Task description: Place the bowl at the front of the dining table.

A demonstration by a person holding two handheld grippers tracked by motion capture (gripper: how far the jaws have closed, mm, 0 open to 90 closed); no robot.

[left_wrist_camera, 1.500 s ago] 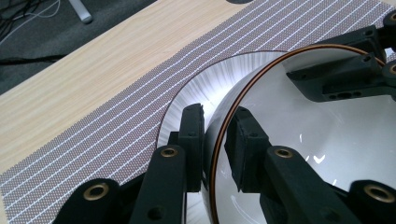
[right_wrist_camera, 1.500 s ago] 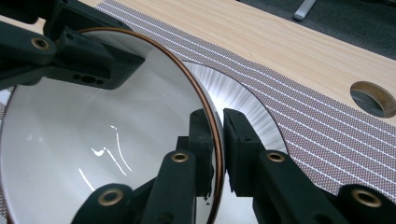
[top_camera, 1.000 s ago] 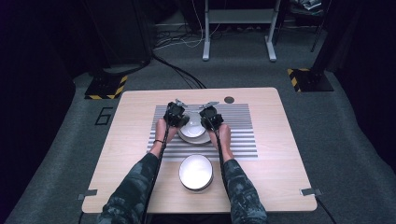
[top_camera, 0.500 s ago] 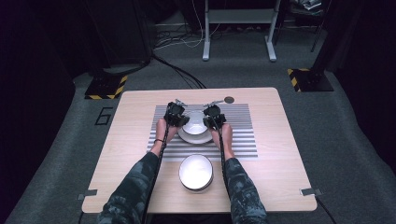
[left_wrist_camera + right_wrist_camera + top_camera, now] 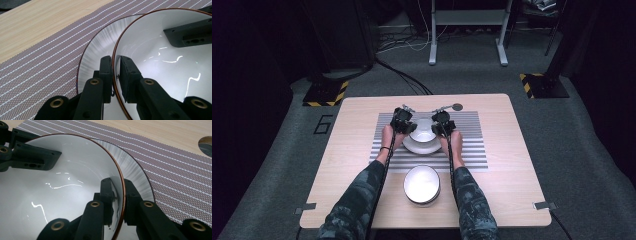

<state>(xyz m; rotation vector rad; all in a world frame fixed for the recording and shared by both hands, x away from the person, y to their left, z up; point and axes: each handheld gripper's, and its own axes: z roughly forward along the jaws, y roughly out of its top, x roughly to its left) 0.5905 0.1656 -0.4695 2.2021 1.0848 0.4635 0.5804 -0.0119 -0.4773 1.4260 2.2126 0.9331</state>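
Nearest the person, a white bowl with a dark rim (image 5: pixel 422 184) sits on the bare wood of the desk (image 5: pixel 512 165), between the two patterned sleeves (image 5: pixel 357 205). Beyond it lies a striped mat (image 5: pixel 472 145), and on the mat rests a white plate (image 5: pixel 424 146). Above the plate is a second white bowl with a copper-coloured rim (image 5: pixel 422 130), held from both sides. The left gripper (image 5: pixel 115 75) is clamped on that bowl's rim, one jaw outside the wall and one inside, as the left gripper view shows. The right gripper (image 5: pixel 117 197) grips the opposite rim in the same way, its jaws closed across the thin wall. In each gripper view the other gripper's black jaw shows across the bowl's glossy inside, with the plate's ribbed edge just behind the bowl. Farther off, near the desk's far edge, lies a small dark round disc (image 5: pixel 457 106), and past the desk grey carpet (image 5: pixel 582 130) carries cables.
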